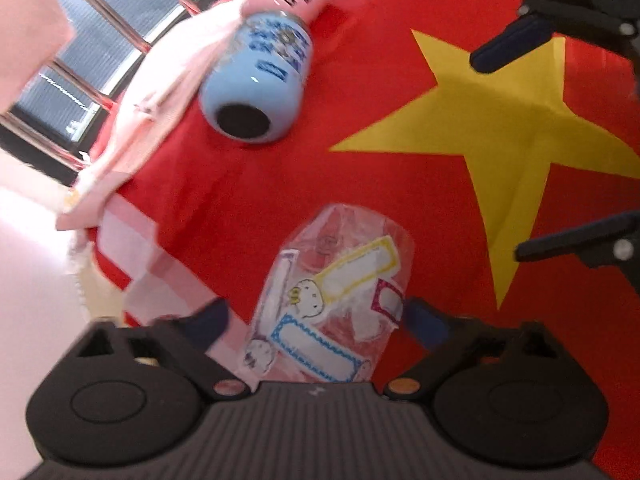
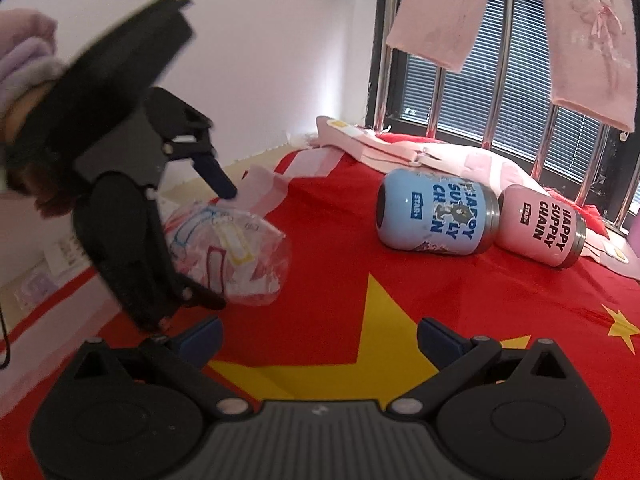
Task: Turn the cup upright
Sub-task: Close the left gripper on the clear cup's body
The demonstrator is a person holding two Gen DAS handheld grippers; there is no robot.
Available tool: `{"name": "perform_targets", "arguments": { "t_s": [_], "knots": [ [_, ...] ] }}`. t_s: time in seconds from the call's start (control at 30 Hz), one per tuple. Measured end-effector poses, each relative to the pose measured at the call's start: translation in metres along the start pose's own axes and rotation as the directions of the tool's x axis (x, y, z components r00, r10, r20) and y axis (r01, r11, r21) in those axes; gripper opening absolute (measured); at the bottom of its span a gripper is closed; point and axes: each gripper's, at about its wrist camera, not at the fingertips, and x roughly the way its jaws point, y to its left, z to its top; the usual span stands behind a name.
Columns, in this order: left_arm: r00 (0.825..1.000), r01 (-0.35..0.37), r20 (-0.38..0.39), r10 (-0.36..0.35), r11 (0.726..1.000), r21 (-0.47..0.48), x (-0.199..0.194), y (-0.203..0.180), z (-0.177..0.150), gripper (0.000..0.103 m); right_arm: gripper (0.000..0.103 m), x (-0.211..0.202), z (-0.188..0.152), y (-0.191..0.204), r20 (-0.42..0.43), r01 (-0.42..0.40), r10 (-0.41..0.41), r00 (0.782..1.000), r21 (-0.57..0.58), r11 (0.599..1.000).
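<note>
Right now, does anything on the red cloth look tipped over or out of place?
Yes. The clear cup with stickers lies on its side, between the fingers of the left gripper. The blue mug and the pink mug also lie on their sides, touching each other, near the window. Nothing looks spilled.

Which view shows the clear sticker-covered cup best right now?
Left wrist: the clear cup fills the centre between the left hand-held gripper fingers, stickers legible. Right wrist shows the cup lying on its side, partly hidden behind that hand-held gripper.
</note>
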Motion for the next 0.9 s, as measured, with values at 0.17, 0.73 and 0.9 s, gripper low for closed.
{"name": "perform_targets", "arguments": {
  "t_s": [0.17, 0.73, 0.9],
  "knots": [
    [0.998, 0.004, 0.058, -0.008, 0.998, 0.069, -0.012, -0.011, 0.000, 0.075, 0.103, -0.009, -0.006, 0.003, -0.023, 0.010, -0.010, 1.000, -0.002, 1.000],
    [0.984, -0.013, 0.178, -0.013, 0.989, 0.147, -0.119, -0.139, -0.002, 0.075, 0.103, -0.127, -0.064, 0.027, -0.013, 0.047, -0.047, 0.999, 0.007, 0.999],
    [0.981, 0.010, 0.192, -0.040, 0.988, 0.153, -0.126, -0.185, -0.002, 0.076, 0.103, -0.163, -0.095, 0.030, -0.032, 0.047, -0.047, 0.998, 0.002, 0.999]
  ]
}}
